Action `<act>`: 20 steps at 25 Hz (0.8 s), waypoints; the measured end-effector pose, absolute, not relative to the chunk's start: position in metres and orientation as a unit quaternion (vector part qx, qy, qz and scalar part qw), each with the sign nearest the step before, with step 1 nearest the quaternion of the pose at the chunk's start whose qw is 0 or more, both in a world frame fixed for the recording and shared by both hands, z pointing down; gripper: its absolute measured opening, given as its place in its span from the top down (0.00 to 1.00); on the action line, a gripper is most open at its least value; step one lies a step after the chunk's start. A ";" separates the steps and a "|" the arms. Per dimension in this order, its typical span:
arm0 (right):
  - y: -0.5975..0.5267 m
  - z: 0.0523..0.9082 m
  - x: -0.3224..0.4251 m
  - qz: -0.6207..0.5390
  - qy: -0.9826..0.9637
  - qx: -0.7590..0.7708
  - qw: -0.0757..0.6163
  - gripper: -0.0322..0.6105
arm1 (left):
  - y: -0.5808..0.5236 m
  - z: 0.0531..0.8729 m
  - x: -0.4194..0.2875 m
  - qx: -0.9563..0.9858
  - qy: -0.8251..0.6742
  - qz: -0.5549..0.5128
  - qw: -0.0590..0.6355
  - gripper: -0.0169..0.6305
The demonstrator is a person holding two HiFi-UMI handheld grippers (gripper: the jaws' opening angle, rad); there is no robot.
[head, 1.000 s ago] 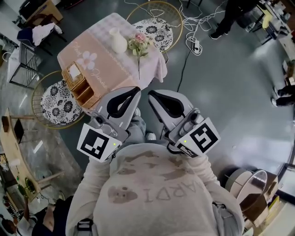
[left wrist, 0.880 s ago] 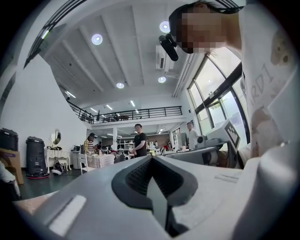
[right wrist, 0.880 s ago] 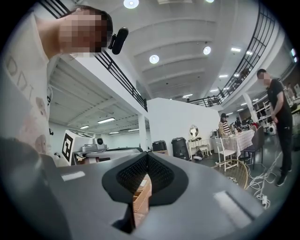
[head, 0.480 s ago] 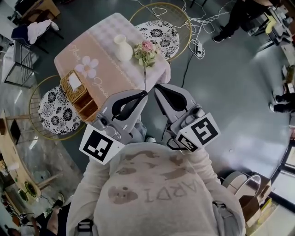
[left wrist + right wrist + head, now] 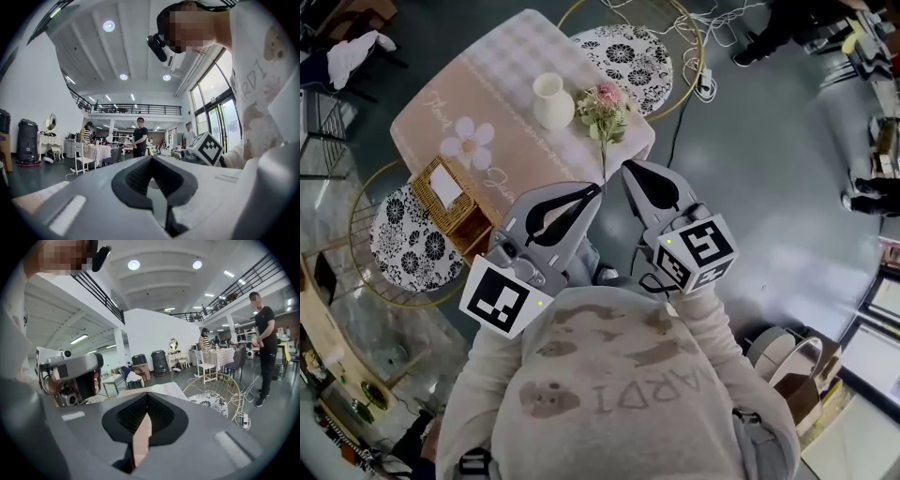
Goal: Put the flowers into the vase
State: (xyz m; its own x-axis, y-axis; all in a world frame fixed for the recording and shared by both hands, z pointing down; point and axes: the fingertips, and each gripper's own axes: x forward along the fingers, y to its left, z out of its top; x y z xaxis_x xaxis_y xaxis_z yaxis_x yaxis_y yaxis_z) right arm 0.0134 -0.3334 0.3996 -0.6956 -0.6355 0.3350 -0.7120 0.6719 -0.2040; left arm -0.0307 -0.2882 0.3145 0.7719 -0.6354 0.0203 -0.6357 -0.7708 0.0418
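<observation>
The left gripper (image 5: 151,158) is clenched, tips pressed together w/ nothing between them. The right gripper (image 5: 146,394) is the same, closed and empty; only pink cloth shows through the gap lower down. In the head view both are held side by side in front of the person's chest, tips pointing to the table (image 5: 502,80) and touching no object. The flowers (image 5: 605,98) lie on the table ahead of the tips, blossoms at the far end, the thin stem running back toward the gap btw. the two grippers; nothing grips them. The vase (image 5: 551,101) stands upright just left of the blossoms. A wicker box (image 5: 459,214) sits left of the left gripper. Writing: cursive script on the cloth near a printed daisy (image 5: 469,142), too small to read; the sweater (image 5: 609,441) shows "ARDI", upside down.
</observation>
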 end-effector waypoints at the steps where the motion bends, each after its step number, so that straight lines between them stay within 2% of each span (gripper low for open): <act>1: -0.339 0.408 0.012 0.168 -0.902 0.376 0.128 0.91 | -0.294 0.318 -0.034 0.942 -0.334 0.003 0.028 0.97; 11: -0.389 0.499 0.007 0.243 -0.849 0.417 0.217 0.91 | -0.338 0.345 -0.058 0.955 -0.288 -0.002 0.066 0.97; 20: -0.405 0.551 0.010 0.296 -0.815 0.429 0.254 0.91 | -0.365 0.357 -0.066 0.960 -0.273 -0.001 0.058 0.97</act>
State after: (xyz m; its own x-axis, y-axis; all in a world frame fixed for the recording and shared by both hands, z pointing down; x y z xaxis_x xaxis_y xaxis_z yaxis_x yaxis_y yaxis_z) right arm 0.0102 -0.4054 0.5507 -0.5034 -0.5484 0.6677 -0.8492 0.4565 -0.2654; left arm -0.0665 -0.3650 0.3568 0.8506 -0.5250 0.0302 -0.5248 -0.8438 0.1123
